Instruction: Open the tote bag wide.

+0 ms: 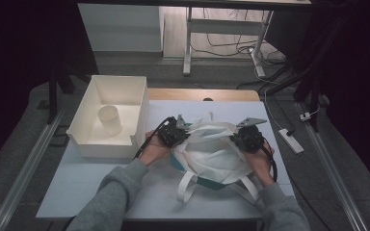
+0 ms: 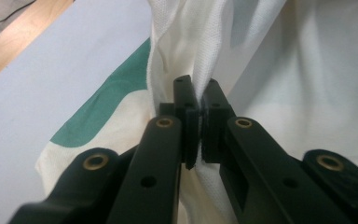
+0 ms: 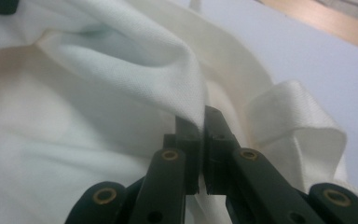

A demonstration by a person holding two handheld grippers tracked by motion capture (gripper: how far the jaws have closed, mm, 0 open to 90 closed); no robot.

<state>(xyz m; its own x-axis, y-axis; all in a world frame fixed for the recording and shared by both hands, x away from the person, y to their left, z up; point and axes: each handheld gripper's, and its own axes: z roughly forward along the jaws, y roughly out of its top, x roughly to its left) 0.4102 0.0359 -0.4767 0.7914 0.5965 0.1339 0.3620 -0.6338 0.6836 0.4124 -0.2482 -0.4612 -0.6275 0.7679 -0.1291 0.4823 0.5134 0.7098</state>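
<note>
Dim room: grey floor [image 1: 24, 115], white desk legs [image 1: 188, 43], cables [image 1: 231, 48], a power strip [image 1: 290, 140].

High view overhead; claw views close on bag [image 1: 212, 149].

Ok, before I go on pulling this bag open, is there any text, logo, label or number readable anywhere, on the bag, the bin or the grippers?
None can be read.
Cloth bag: white fabric with a plain green patch, no lettering.
White bin and the cup in it: blank.
Left gripper and right gripper, both shut on the bag's fabric: black, unmarked.
</note>
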